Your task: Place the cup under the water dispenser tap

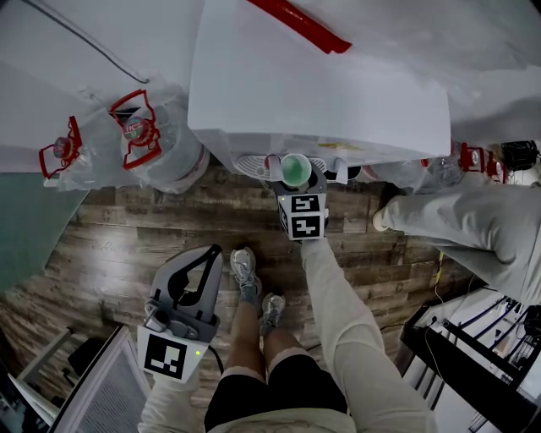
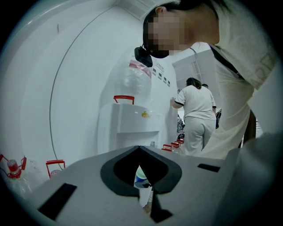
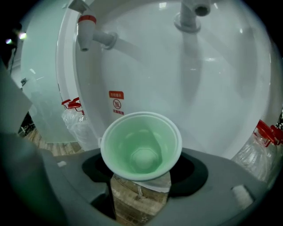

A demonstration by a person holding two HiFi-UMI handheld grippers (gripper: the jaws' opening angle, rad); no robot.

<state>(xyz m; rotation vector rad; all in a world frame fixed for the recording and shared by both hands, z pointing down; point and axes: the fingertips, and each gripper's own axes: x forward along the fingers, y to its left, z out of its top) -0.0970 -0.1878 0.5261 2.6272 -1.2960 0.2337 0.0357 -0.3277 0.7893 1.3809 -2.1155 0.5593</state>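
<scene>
The right gripper (image 1: 296, 183) has its 2 jaws closed round 1 pale green cup (image 3: 141, 145). The cup is upright and empty, clear of the wooden floor (image 1: 118, 228). It sits in front of the white water dispenser (image 1: 321, 76), lower than the 2 taps and between their lines. 1 tap has a red collar (image 3: 90, 34); the other is plain white (image 3: 192, 13).

The left gripper (image 1: 210, 252) hangs back near the person's legs with its jaw tips together and nothing in them.

Each gripper carries 1 cube of black-and-white square markers, 2 in all.

1 red label (image 3: 116, 102) is stuck on the dispenser's front, its print too small to read. 2 wrapped water bottles with red handles (image 1: 59, 161) (image 1: 148, 139) stand left of the dispenser. 1 other person in white (image 2: 196, 114) stands beyond it.
</scene>
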